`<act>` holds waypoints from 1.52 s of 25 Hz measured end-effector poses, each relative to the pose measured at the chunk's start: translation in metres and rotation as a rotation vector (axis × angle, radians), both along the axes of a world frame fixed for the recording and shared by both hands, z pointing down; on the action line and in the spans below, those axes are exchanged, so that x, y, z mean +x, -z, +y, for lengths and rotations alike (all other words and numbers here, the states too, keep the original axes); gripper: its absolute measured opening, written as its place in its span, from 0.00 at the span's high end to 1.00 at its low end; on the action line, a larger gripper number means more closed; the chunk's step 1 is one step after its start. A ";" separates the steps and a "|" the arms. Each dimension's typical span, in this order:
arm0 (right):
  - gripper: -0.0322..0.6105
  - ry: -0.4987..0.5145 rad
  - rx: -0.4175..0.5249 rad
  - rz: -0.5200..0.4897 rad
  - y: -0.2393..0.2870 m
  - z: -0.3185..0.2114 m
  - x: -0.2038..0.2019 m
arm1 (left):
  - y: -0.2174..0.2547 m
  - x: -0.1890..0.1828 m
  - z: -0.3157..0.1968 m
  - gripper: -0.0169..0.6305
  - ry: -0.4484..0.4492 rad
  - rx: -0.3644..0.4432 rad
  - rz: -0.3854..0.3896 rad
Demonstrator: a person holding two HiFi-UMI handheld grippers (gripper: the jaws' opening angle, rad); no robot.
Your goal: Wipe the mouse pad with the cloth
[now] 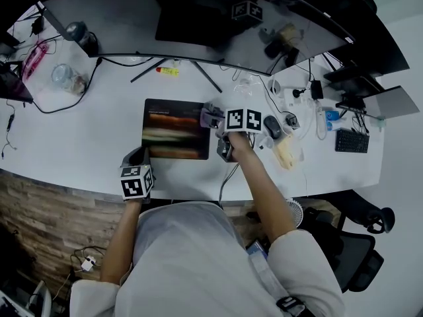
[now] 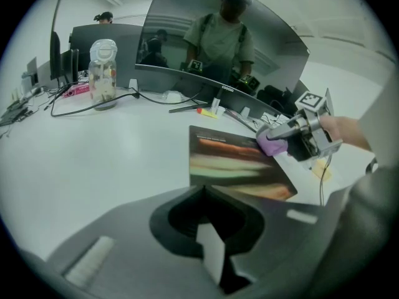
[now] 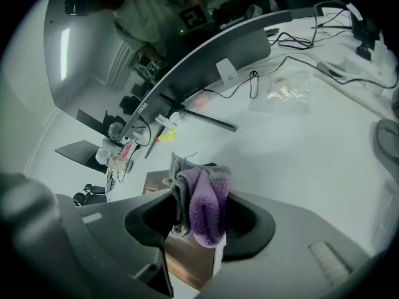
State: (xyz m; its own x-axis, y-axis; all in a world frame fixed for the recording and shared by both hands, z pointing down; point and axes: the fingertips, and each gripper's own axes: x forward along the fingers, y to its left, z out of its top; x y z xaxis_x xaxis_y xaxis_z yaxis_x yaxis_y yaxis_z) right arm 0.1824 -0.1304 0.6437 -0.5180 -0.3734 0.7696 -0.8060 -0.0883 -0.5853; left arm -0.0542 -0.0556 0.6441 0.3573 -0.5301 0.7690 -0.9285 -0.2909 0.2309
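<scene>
While right hand-held gripper (image 1: pixel 217 120) clamps cloth (image 3: pixel 202 204), arm (image 1: pixel 264 183) extends

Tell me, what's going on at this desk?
A person stands at a white desk with a claw in each hand. The right claw is shut on a bunched purple and grey cloth and holds it at the right edge of the dark mouse pad. The left claw sits shut and empty by the pad's near left corner. Whether the cloth is actually touching the pad is hard to tell.
</scene>
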 end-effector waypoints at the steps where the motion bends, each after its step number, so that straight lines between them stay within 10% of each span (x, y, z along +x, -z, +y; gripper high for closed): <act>1: 0.63 -0.003 0.000 0.003 0.000 0.000 0.002 | 0.000 0.000 0.000 0.97 0.000 0.000 0.000; 22: 0.64 -0.050 -0.011 0.081 0.005 0.018 0.032 | 0.000 -0.001 0.000 0.97 0.000 -0.015 0.018; 38: 0.64 0.027 0.022 -0.007 0.024 0.028 -0.048 | 0.001 -0.002 0.002 0.97 0.001 -0.013 0.014</act>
